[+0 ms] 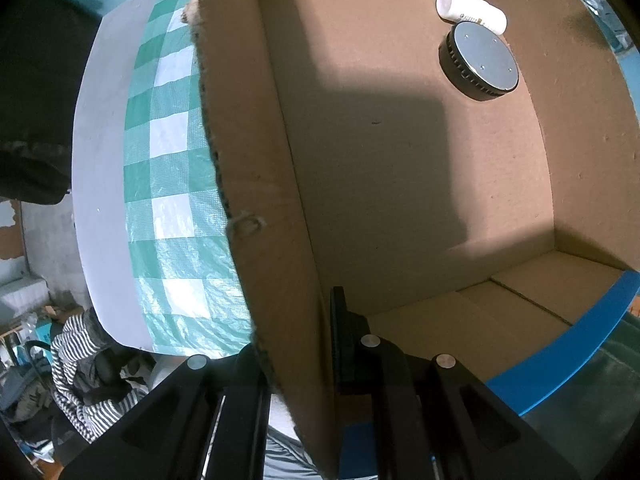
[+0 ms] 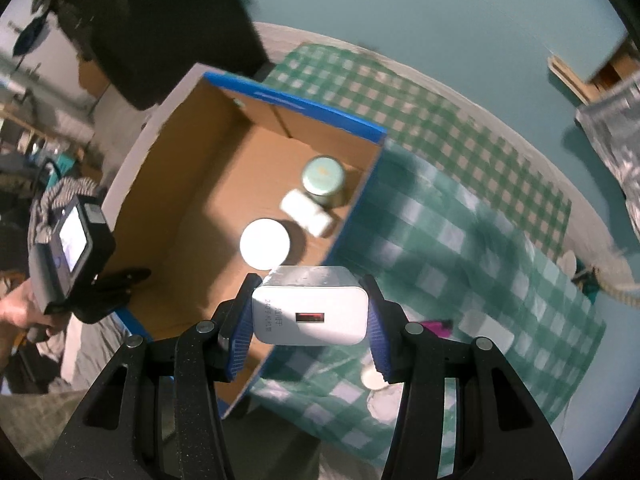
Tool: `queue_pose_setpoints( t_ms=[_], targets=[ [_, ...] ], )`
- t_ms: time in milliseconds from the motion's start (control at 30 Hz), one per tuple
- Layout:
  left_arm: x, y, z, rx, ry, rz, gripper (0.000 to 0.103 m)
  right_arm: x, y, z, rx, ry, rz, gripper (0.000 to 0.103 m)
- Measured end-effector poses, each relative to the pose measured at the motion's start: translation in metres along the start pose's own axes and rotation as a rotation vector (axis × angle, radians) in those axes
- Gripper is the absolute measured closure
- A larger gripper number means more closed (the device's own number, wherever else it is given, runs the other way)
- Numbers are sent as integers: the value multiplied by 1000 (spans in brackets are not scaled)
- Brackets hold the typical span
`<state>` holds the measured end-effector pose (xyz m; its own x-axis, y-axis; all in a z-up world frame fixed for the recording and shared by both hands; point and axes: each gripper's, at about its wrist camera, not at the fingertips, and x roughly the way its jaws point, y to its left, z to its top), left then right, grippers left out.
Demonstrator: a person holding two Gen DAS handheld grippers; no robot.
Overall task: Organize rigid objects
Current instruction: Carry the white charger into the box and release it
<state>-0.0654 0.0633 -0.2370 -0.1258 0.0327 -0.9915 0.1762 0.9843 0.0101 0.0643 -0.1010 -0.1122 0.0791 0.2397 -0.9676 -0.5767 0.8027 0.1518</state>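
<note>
Two grippers: one per hand, each seen from its own wrist camera.
Left gripper (image 1: 298, 360): clenched on the near side wall of the cardboard box (image 1: 256, 208), one finger outside and one inside; it points straight down along the wall.
Right gripper (image 2: 308, 320): grasping a white USB charger (image 2: 310, 310) between its blue pads (image 2: 240, 336), which press on the charger's two side faces; the charger's port faces the camera.
Charger, place: raised in the air, over the near corner of the box where the blue-edged wall meets the cloth; not touching the box.
Box: open-topped, brown inside, blue along the rim, standing on a green-and-white checked cloth (image 2: 460, 240) that covers a round table (image 1: 104, 160).
Box, contents: three things grouped in the far corner, well apart from the left gripper.
Item 1: a green tin (image 2: 324, 178) with a pale lid, upright, nearest the corner.
Item 2: a white bottle (image 2: 306, 212) lying on its side, touching the tin.
Item 3: a round black disc (image 1: 478, 62) with a ribbed rim and a flat pale top, just beside the bottle.
Box, remaining floor: bare cardboard, partly in shadow.
Cloth beside the box: some small pale round things (image 2: 374, 380) and a small pink thing (image 2: 438, 326), too blurred to name.
Person: a hand (image 2: 16, 316) at the left edge of the right wrist view, holding the left gripper, whose camera has a lit screen (image 2: 74, 240).
</note>
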Motion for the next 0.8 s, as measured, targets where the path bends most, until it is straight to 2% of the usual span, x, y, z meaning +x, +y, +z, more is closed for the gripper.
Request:
queue_pose_setpoints(
  t_ms=[267,467,800],
  targets=[
    [0,0,0,3,-1,2,95,27,34,7,-135,51,-3,54],
    [1,0,0,3,-1,2,95,52,52,2,-232,115,-39,54],
    [0,0,-1,4,-2,3,95,82,58,-6,-315,184,-60,54]
  ],
)
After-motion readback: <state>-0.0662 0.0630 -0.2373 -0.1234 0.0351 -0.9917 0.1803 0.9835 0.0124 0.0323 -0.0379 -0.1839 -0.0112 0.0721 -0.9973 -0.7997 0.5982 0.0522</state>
